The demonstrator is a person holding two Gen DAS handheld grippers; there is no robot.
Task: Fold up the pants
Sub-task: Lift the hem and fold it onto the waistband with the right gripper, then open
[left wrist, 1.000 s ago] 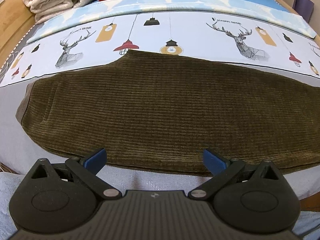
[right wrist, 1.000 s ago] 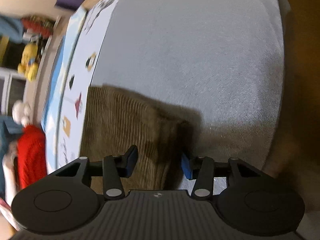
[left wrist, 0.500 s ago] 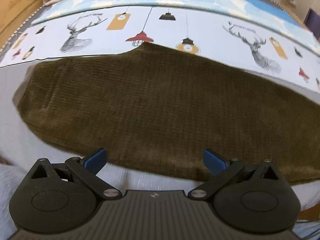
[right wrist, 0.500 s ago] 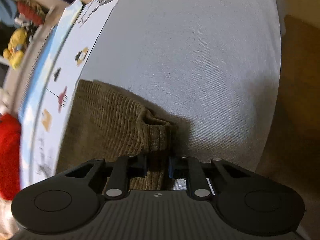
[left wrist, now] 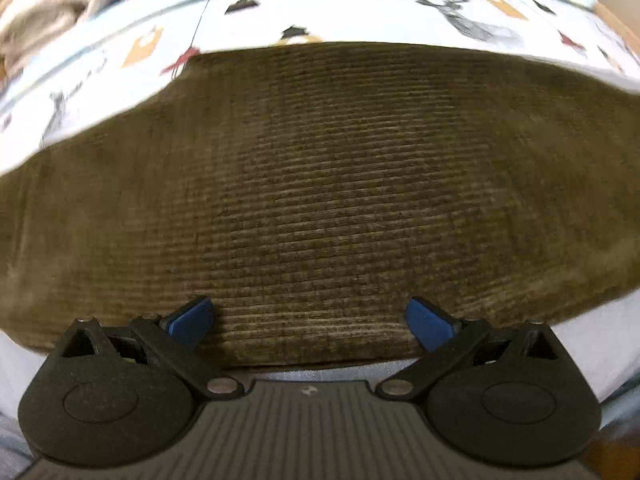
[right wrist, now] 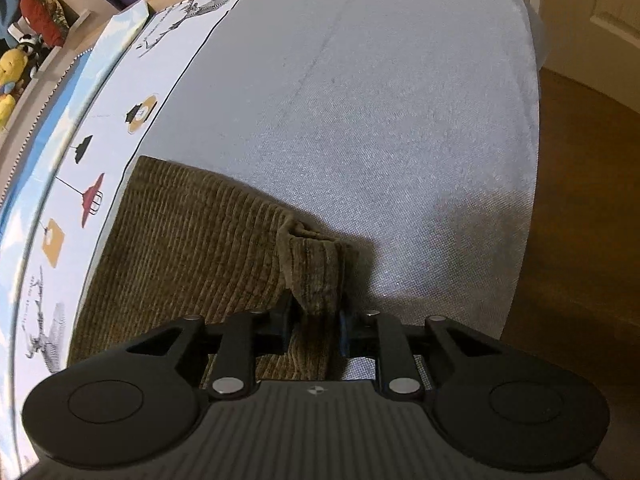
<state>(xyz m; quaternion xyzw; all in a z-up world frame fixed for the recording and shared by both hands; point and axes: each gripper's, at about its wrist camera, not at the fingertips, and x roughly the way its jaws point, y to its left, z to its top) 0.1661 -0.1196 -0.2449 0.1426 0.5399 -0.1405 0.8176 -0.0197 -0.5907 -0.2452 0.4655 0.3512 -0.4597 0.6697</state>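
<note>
- My right claw (right wrist: 314, 330) is gripping a bunched corner of the olive corduroy pants (left wrist: 320, 200); its jaws, having clenched on the cloth, have just been easing a touch wider, fabric between the pads.
- My left claw (left wrist: 310, 318) is hanging released, jaws spread wide over the pants' near edge, w/ nothing pinched.
- Pants are lying flat across the bed (right wrist: 380, 100), beside its printed strip (right wrist: 92, 168) (deer, lamps), near the bed's front edge.

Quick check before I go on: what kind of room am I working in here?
Most likely a bedroom. The pants lie on a bed with a printed deer-and-lamp cover, folded blankets are piled at its far edge, and stuffed toys sit beside it.
</note>
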